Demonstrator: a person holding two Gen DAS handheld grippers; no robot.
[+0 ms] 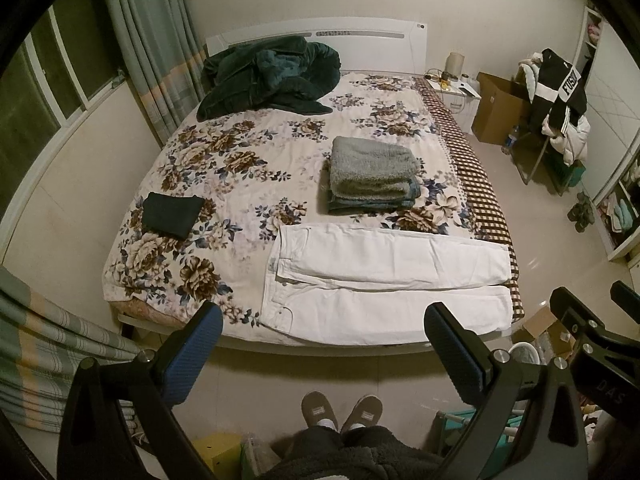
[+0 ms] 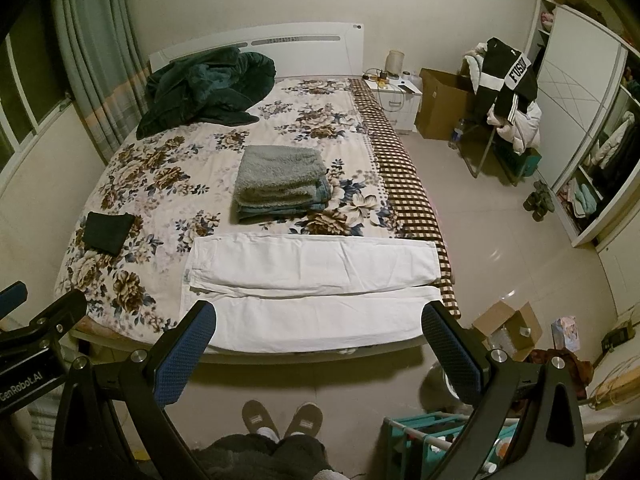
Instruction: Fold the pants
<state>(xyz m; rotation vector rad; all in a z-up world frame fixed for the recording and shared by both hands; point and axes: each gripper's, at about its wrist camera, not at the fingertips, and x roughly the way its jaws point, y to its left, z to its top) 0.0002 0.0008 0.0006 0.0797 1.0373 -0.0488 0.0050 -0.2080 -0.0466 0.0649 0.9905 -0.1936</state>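
Closest to my lenses are my own two tools: the left gripper (image 1: 322,326) fills the bottom of the left wrist view with its blue-padded fingers (image 1: 192,354) spread wide and nothing between them, and the right gripper (image 2: 318,324) shows the same in the right wrist view, jaws far apart and empty. Both are held back from the bed, above the floor, and at 6 o'clock under each I can see my slippers (image 1: 340,412). The right gripper also pokes into the left wrist view at about 4 o'clock. Just beyond the fingertips, at 12 o'clock from the left gripper, the white pants (image 1: 384,276) lie flat along the near edge of the bed (image 1: 240,152), waistband toward 9 o'clock and the leg ends toward 3 o'clock, reaching the checked border of the cover. The two legs lie side by side, the farther one overlapping the nearer one along the middle. In the right wrist view the pants (image 2: 312,280) sit squarely between my open fingers. Behind them, toward 12 o'clock, rests a folded grey stack (image 1: 372,174), apart from the pants. At 10 o'clock a small dark folded garment (image 1: 172,214) lies on the floral cover, well apart from the pants. At the far end by the headboard a dark green blanket (image 1: 268,78) is heaped.
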